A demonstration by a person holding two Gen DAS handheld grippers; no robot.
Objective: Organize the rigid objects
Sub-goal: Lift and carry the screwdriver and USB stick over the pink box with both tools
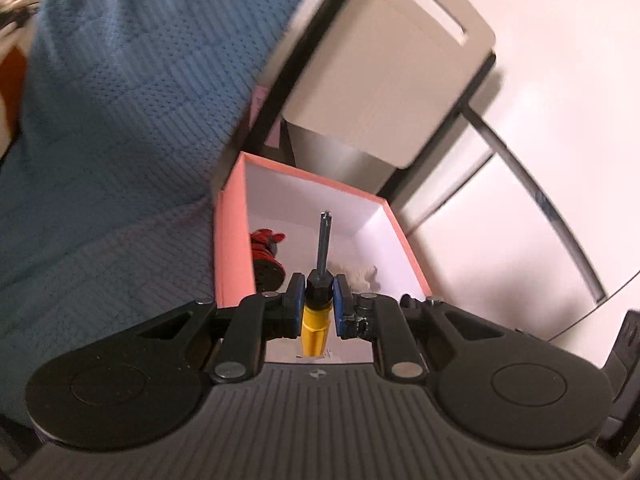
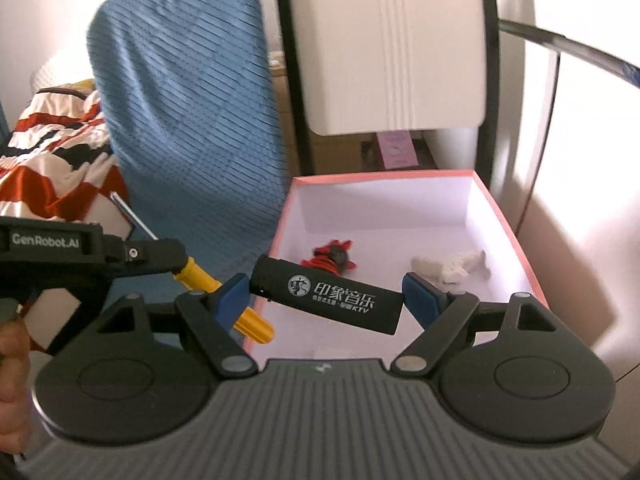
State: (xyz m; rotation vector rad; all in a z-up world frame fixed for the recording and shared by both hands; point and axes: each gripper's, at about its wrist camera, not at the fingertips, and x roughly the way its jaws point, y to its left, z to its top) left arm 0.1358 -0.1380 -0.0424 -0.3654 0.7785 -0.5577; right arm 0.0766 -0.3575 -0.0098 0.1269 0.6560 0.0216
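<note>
My left gripper is shut on a yellow-handled screwdriver, its shaft pointing forward over the open pink box. In the right wrist view the left gripper sits at the left with the screwdriver just outside the box's left wall. My right gripper holds a black lighter with white print lengthwise between its wide-spread blue pads, above the pink box. Inside the box lie a red and black toy and a white object.
A blue textured cloth drapes a chair left of the box. A white panel with a slot in a black frame stands behind the box. A striped red and white fabric lies at far left. A white wall is at right.
</note>
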